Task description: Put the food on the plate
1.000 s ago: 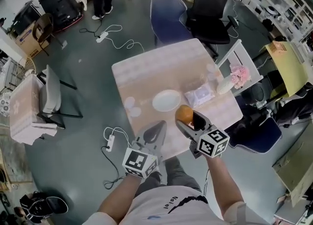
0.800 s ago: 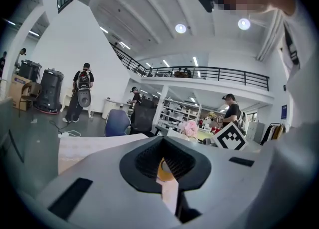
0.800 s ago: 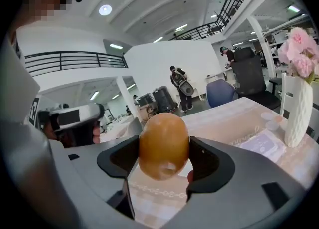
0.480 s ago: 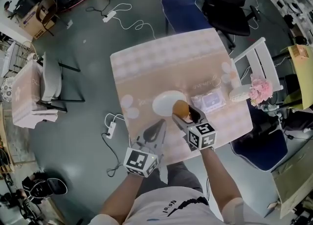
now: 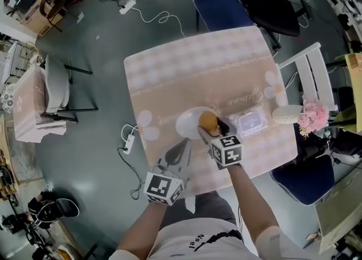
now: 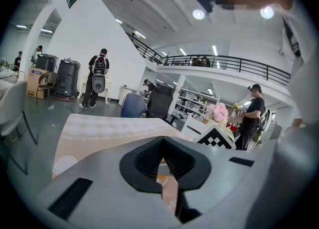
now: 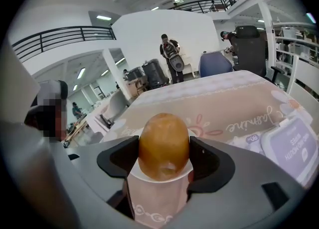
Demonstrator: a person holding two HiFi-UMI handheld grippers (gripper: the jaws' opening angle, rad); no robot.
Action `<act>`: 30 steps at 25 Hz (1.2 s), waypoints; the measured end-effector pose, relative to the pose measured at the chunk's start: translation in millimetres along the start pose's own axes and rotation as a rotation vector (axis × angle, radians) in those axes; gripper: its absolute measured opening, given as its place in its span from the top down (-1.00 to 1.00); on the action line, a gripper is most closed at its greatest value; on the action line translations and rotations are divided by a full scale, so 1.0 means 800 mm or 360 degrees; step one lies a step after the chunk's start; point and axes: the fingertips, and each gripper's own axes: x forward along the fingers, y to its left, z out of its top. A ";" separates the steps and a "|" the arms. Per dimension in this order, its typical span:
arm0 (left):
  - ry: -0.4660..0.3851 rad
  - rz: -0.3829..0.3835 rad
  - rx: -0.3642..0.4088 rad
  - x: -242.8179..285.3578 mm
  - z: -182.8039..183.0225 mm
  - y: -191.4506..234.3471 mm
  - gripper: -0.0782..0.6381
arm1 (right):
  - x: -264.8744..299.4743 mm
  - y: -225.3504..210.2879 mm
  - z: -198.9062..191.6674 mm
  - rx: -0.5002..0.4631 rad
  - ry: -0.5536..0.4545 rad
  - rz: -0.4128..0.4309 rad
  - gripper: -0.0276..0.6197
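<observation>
Grey flooring is filling most of the head view, with a square table (image 5: 186,72) under a pink patterned cloth sitting at the middle of the frame. A white plate (image 5: 185,124) is lying on the cloth near the table's lower edge.

The right gripper (image 5: 211,126) is reaching in from the lower centre, and its jaws are clamping a round golden-brown piece of food (image 5: 208,120) from both sides. The food is hanging over the right half of the plate; whether it is touching the plate cannot be told. In the right gripper view the food (image 7: 163,146) is sitting squarely between the dark pads of the right gripper (image 7: 163,159), with the plate's white rim (image 7: 158,176) showing just beneath it.

The left gripper (image 5: 180,150) is hovering at the lower left of the plate, over the table's near edge. In the left gripper view the left gripper (image 6: 162,141) is holding nothing, its jaws drawn together at the tips.

Right of the plate, a pack of wipes (image 5: 250,122) is lying flat on the cloth, and pink flowers (image 5: 312,118) are standing near the table's right edge.
</observation>
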 end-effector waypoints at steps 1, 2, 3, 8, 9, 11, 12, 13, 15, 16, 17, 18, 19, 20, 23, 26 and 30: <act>0.0003 0.0004 -0.0004 0.002 -0.001 0.003 0.76 | 0.004 -0.001 -0.001 0.0000 0.0017 -0.0003 -0.04; 0.0006 0.0008 -0.0009 0.004 -0.002 0.005 0.76 | 0.008 -0.002 -0.002 0.0003 0.0032 -0.0005 -0.04; 0.0008 0.0011 -0.0013 0.006 -0.002 0.008 0.76 | 0.011 -0.003 -0.003 0.0006 0.0044 -0.0005 -0.04; 0.0018 0.0019 -0.0026 0.012 -0.003 0.016 0.76 | 0.022 -0.003 -0.003 0.0005 0.0097 0.0016 -0.04; 0.0020 0.0020 -0.0029 0.012 -0.003 0.017 0.76 | 0.023 -0.002 -0.003 0.0008 0.0109 0.0027 -0.04; 0.0026 0.0021 -0.0032 0.013 -0.004 0.019 0.76 | 0.024 -0.002 -0.002 0.0025 0.0115 0.0043 -0.04; 0.0028 0.0020 -0.0033 0.013 -0.004 0.020 0.76 | 0.023 -0.002 -0.002 0.0036 0.0113 0.0047 -0.04; 0.0029 0.0019 -0.0032 0.013 -0.004 0.020 0.76 | 0.022 -0.003 -0.001 0.0044 0.0111 0.0049 -0.04; 0.0028 0.0012 -0.0030 0.013 -0.003 0.020 0.76 | 0.020 -0.002 0.001 0.0054 0.0108 0.0053 -0.04; 0.0027 0.0008 -0.0028 0.013 -0.002 0.020 0.76 | 0.018 -0.002 0.003 0.0055 0.0108 0.0055 -0.04; 0.0027 0.0005 -0.0026 0.013 -0.001 0.019 0.76 | 0.016 -0.001 0.004 0.0054 0.0109 0.0053 -0.04; 0.0026 0.0002 -0.0023 0.013 0.000 0.019 0.76 | 0.013 -0.001 0.006 0.0052 0.0111 0.0048 -0.04; 0.0025 -0.0001 -0.0020 0.012 0.000 0.018 0.76 | 0.009 -0.002 0.007 0.0049 0.0112 0.0039 -0.04; 0.0025 -0.0006 -0.0015 0.012 0.001 0.017 0.76 | 0.005 -0.003 0.007 0.0048 0.0112 0.0027 -0.04; 0.0016 -0.0030 0.0004 0.009 0.007 0.010 0.76 | -0.012 -0.008 0.009 0.0047 0.0090 -0.0018 -0.04; 0.0005 -0.0058 0.0024 0.004 0.014 0.002 0.76 | -0.034 -0.010 0.016 0.0032 0.0037 -0.0086 -0.04; 0.0010 -0.0086 0.0057 -0.011 0.021 -0.015 0.76 | -0.074 0.011 0.034 0.0030 -0.0081 -0.0085 -0.04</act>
